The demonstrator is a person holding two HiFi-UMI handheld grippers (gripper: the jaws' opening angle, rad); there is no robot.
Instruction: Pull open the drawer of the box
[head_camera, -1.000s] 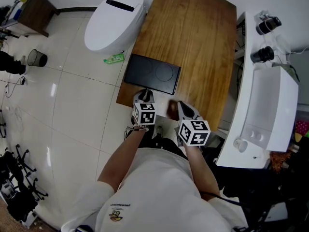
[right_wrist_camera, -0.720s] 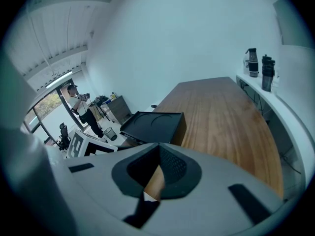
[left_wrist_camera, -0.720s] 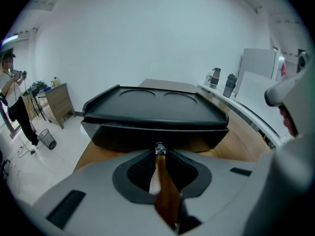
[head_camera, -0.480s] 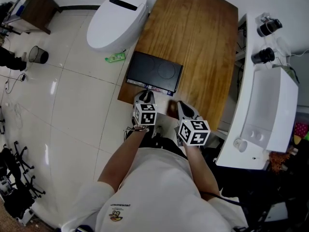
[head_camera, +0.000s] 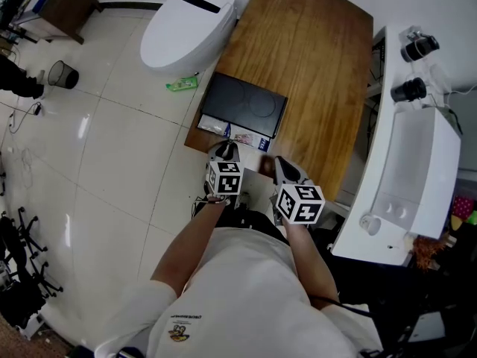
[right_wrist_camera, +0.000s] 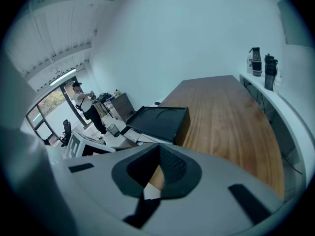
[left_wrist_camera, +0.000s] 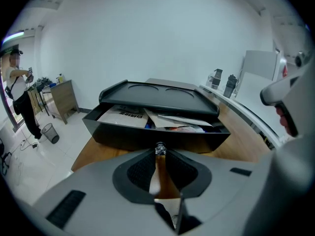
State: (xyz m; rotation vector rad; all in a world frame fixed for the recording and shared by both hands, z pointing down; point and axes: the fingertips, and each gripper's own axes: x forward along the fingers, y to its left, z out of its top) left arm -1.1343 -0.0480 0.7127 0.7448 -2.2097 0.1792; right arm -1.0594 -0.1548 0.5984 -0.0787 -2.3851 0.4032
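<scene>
While the left gripper [left_wrist_camera: 159, 152] is pinching the small silver knob [left_wrist_camera: 160, 148] on the drawer [left_wrist_camera: 156, 138], its jaws are closing tight on that knob and nothing else. The drawer is standing partly out of the black box [head_camera: 246, 103], showing papers [left_wrist_camera: 123, 116] inside. The box is sitting on the wooden table [head_camera: 313, 58], at the near left corner and close to the edge, with the drawer front facing the person. The right gripper [right_wrist_camera: 159, 147] is hanging just beside the left one, above the table edge, with its jaws together on nothing.

By my reading, the pull is under way and the drawer is about half out. To do it well, the person should be drawing the knob straight back along the drawer's run, level, without twisting, since so small a knob is likely to slip out of the pads. The box looks light and nothing is bracing it, so it may be sliding toward the edge with the pull; pressing the idle right gripper on the box top would be steadying it.
</scene>
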